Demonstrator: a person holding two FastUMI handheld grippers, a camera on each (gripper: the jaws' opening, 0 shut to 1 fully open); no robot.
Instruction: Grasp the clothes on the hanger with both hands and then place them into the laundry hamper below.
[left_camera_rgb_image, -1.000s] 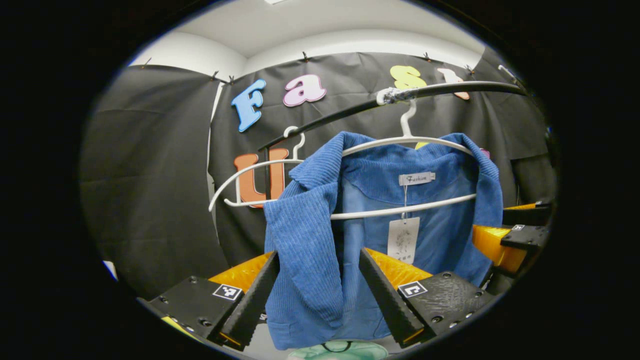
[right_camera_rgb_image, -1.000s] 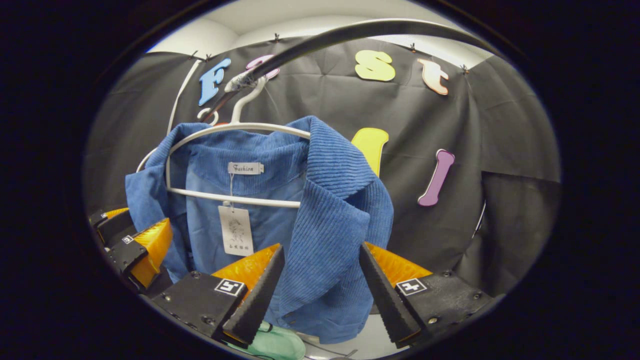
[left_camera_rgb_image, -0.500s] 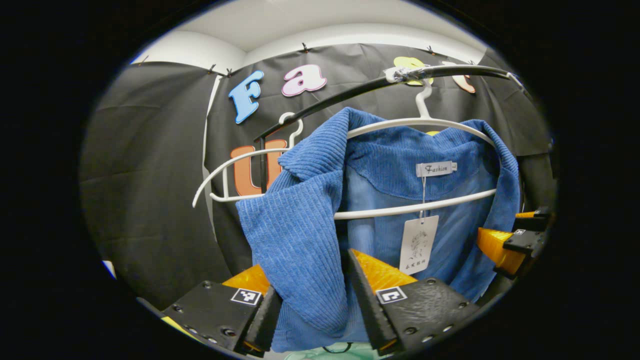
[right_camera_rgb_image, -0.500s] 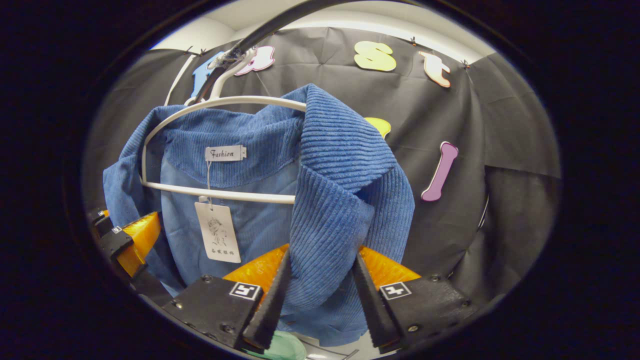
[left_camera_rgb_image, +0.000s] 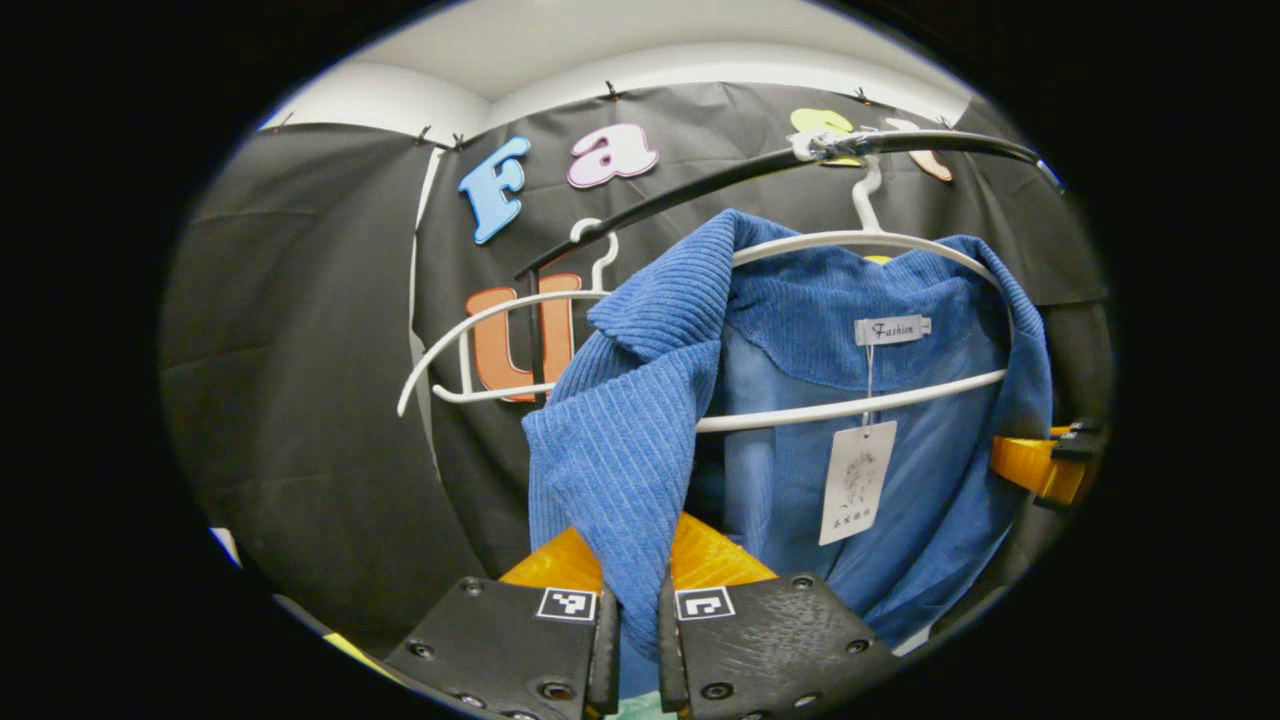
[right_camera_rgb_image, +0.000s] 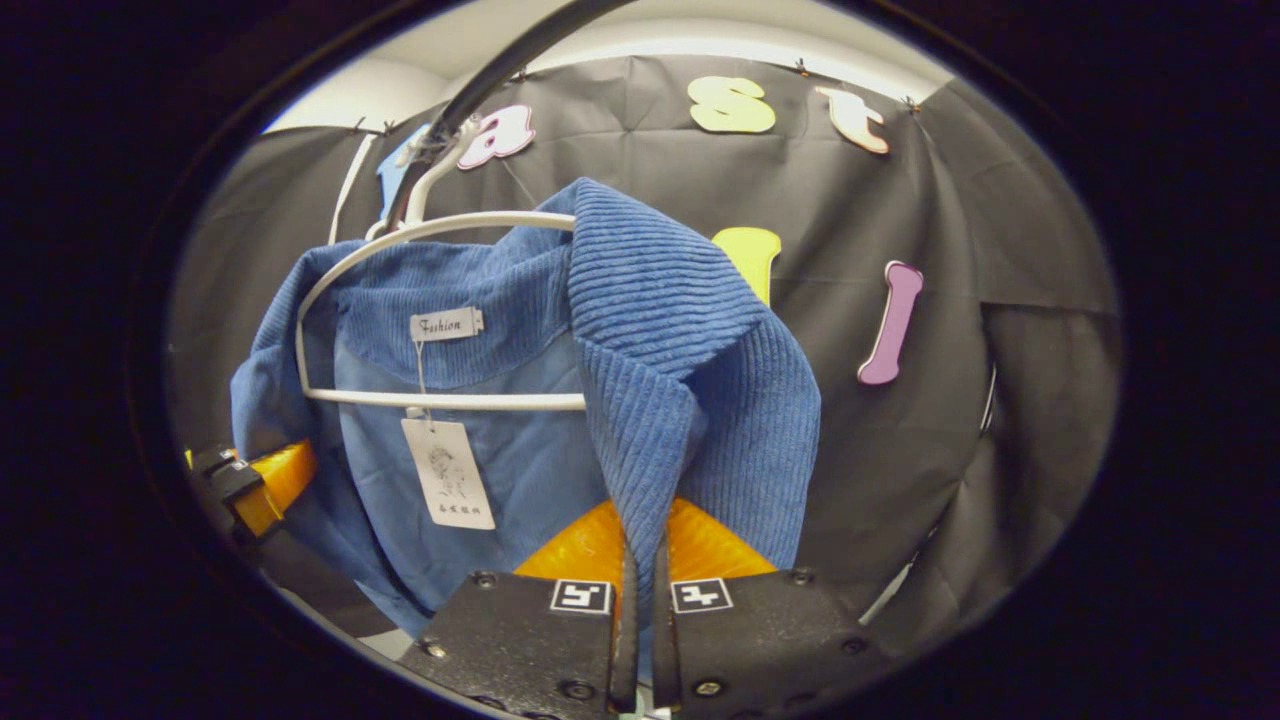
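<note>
1. Left gripper view: we see a second, bare white plastic hanger (left_camera_rgb_image: 500, 340) on the black clothes rail (left_camera_rgb_image: 700, 195), off to the left of the garment.
2. Right gripper view: to the right of the garment we see open black cloth wall (right_camera_rgb_image: 950, 400) and no further hanger on that side.
3. We list the blue ribbed corduroy jacket (left_camera_rgb_image: 800, 400), hung open-fronted on a white plastic hanger (left_camera_rgb_image: 860, 240) whose hook sits on the rail; a white paper tag (left_camera_rgb_image: 857, 483) dangles inside the collar.
4. We record the left gripper (left_camera_rgb_image: 637, 640) clenched on the jacket's front edge below one lapel, both black fingers pressing the fabric between them.
5. We record the right gripper (right_camera_rgb_image: 640, 640) likewise clamped on the opposite front edge of the jacket (right_camera_rgb_image: 650, 400), fabric pinched between its two fingers.
6. Each gripper also appears, orange and black, at the far side of the other's view (left_camera_rgb_image: 1045, 465) (right_camera_rgb_image: 250, 480), with the jacket's open front between them.
7. Edges: the rail runs just above the hanger (right_camera_rgb_image: 440, 225); we note a pale green patch below the left gripper that we cannot identify.
</note>
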